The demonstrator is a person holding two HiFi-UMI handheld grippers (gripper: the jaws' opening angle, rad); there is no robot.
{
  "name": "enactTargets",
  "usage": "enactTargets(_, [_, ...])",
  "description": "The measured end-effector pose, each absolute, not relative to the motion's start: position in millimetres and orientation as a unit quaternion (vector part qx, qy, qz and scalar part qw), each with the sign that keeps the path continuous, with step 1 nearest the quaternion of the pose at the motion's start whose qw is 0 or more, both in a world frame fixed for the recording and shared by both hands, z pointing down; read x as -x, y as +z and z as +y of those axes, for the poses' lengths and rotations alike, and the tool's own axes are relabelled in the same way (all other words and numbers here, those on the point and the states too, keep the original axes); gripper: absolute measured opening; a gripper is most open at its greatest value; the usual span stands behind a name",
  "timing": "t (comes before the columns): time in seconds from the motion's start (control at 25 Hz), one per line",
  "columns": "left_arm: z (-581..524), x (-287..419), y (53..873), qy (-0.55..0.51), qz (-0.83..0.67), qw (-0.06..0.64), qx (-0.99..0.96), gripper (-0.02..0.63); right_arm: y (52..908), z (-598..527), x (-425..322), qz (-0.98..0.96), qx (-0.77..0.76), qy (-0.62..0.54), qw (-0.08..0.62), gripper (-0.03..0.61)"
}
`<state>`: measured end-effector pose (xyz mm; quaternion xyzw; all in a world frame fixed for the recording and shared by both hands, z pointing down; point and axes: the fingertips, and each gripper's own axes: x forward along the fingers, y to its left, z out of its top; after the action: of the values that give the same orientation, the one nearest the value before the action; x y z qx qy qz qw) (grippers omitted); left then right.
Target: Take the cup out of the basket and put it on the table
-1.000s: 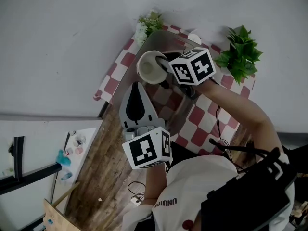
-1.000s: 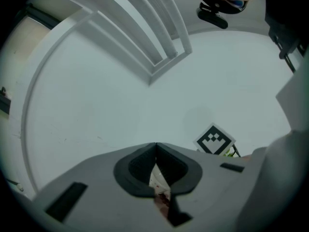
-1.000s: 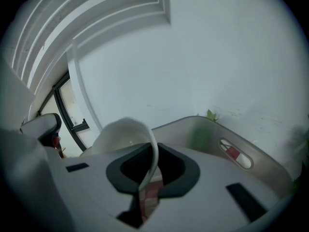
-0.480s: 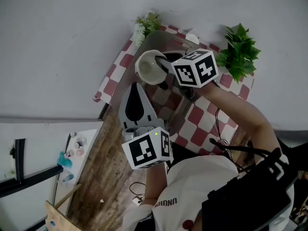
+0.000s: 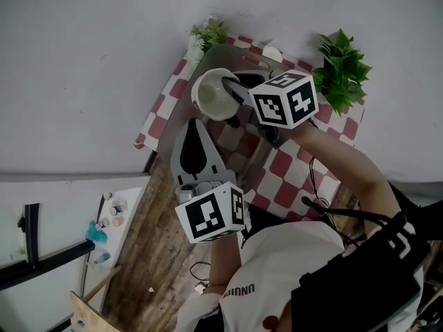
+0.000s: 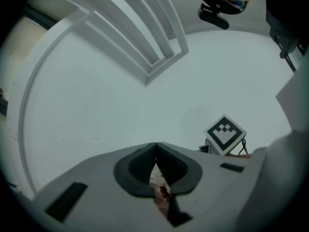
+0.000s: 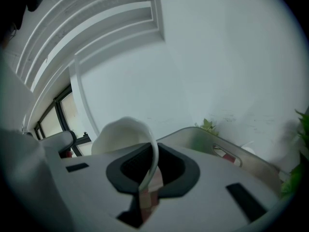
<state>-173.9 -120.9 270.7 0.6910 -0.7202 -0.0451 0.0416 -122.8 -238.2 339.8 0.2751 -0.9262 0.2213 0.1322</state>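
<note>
Our right gripper's jaws are clamped on the rim of the cup, which hangs tilted over the basket. We should carry it clear of the basket wall, level it, then lower it onto the checked tabletop before letting go. Our left gripper's jaws are closed and empty.

White cup, tilted, above grey basket

The red-and-white checkered tablecloth lies bare in a narrow strip left of the grey oblong basket. A wider patch lies to the basket's right, under the person's forearm. A small white-flowered plant blocks the far left corner and a green leafy potted plant the far right. The left gripper, jaws together, fills the basket's near left end.
</note>
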Motion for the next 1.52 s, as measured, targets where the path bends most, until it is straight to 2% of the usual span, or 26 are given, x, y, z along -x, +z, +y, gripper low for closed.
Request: enactTargets(1.52, [-123,128,259,-0.019,-0.68,0.021,-0.733,0.012,301,-230,37,-0.906,-0.35,0.238,0.017,0.046])
